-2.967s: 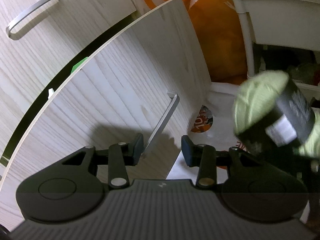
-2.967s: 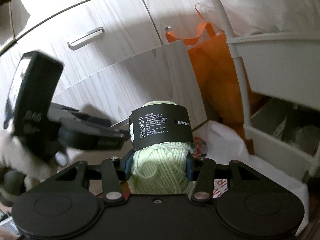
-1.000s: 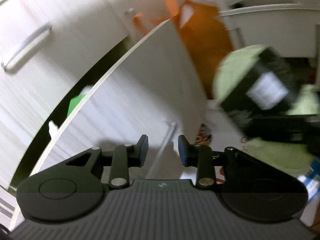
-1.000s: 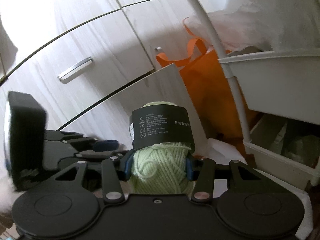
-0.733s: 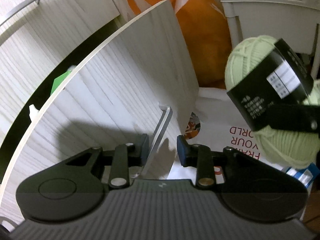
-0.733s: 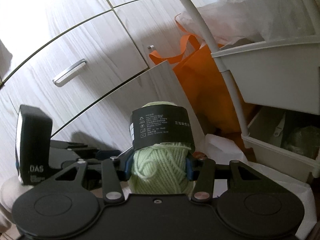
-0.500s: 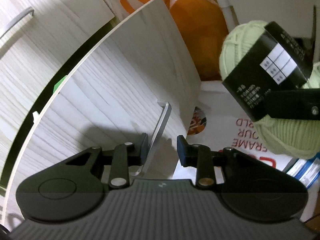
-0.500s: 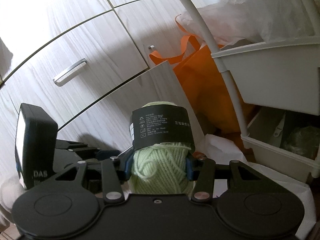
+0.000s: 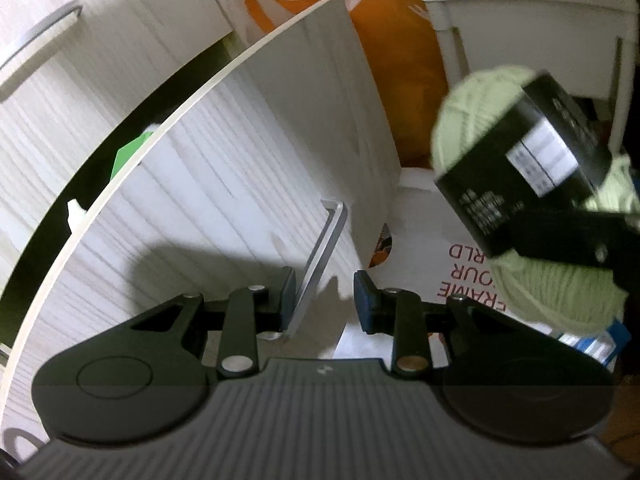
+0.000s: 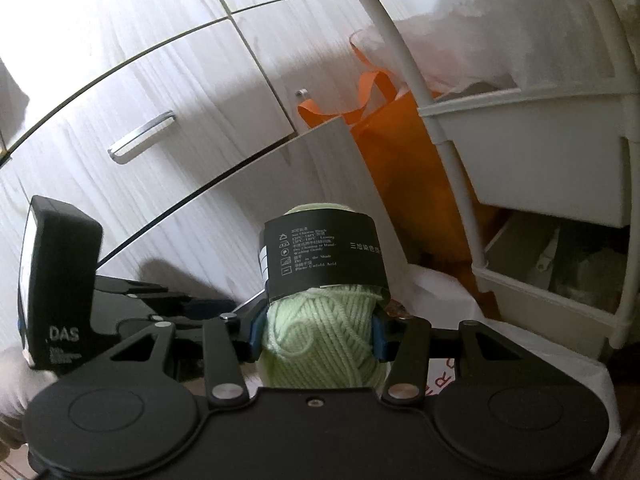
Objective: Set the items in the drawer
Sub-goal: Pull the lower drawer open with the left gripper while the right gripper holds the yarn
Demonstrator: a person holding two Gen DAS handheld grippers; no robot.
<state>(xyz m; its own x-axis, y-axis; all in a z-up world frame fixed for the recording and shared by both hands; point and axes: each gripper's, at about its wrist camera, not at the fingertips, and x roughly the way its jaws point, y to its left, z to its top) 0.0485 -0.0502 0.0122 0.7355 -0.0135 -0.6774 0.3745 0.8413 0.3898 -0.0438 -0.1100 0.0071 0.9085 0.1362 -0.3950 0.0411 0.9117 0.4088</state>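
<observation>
Beside the orange bag [image 9: 400,80], our left gripper [image 9: 325,294] straddles the drawer [image 9: 248,184] handle [image 9: 320,268], fingers spread, not pinching; our right gripper [image 10: 318,338] pinches the yarn [image 10: 320,344], ready to drop in.

The black band [image 10: 324,256] on the yarn [image 10: 324,344] has small white words like "Not Chlorine Bleach" and "Dry in the Shade", with some Chinese signs beside them. The black box [image 10: 60,292] on the left says "DAS". The white bag [image 9: 448,240] shows red letters upside down, "FRAME" and "OUR".
</observation>
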